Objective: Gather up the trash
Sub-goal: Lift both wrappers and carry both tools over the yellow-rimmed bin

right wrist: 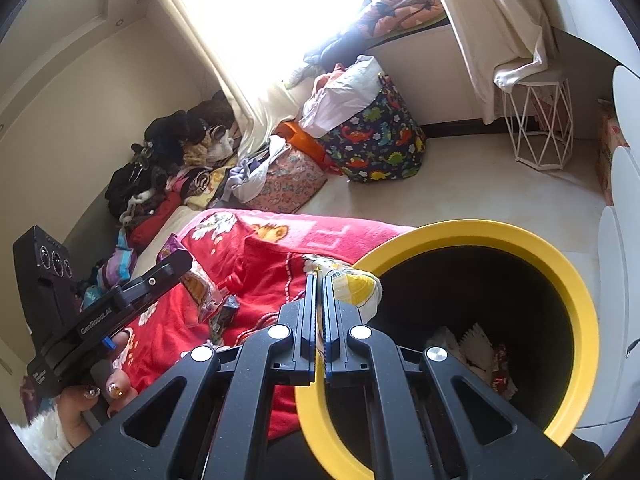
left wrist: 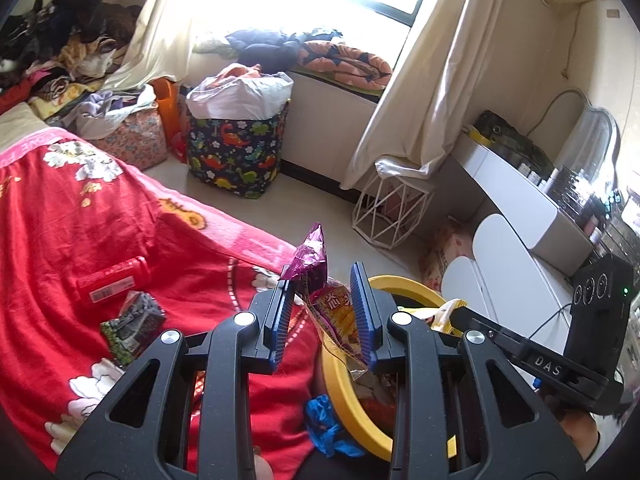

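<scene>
I see the bin (right wrist: 576, 292) just beside the bed (right wrist: 256, 264), wrappers (right wrist: 476, 348) in its bottom, a carton (left wrist: 134, 322) and bottle (left wrist: 112, 280) on the blanket, stool (right wrist: 538, 128) behind.

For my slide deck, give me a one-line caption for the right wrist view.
Right gripper pinches a yellow-and-white wrapper at the yellow-rimmed bin beside a red blanket.
</scene>
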The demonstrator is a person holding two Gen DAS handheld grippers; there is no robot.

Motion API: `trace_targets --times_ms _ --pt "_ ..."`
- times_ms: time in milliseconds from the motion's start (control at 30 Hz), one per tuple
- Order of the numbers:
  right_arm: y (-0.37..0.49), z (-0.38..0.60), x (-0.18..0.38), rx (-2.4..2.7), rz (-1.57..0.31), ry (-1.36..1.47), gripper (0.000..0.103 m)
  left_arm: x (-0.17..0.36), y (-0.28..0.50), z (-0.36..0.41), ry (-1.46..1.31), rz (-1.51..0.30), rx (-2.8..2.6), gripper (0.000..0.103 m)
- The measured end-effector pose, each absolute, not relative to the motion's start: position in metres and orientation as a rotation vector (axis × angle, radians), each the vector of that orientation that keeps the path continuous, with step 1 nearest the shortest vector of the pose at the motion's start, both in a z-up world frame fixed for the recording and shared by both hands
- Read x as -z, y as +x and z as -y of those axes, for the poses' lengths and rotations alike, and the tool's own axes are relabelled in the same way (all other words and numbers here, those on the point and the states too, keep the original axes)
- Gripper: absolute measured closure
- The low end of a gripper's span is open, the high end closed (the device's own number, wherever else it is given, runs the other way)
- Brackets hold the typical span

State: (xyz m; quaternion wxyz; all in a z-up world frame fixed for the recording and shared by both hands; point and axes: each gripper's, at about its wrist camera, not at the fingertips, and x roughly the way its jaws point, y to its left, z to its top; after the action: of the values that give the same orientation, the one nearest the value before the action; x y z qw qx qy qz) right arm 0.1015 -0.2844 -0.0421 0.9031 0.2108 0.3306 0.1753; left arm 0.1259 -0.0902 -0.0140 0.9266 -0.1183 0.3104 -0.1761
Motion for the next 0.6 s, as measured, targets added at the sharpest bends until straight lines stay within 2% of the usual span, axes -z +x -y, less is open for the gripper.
trace_targets --times_ms 600 --pt "0.093 0.326 0.045 -0.273 -0.657 0.473 0.1 0.017 0.124 0.138 -0.179 -0.662 0.464 0.081"
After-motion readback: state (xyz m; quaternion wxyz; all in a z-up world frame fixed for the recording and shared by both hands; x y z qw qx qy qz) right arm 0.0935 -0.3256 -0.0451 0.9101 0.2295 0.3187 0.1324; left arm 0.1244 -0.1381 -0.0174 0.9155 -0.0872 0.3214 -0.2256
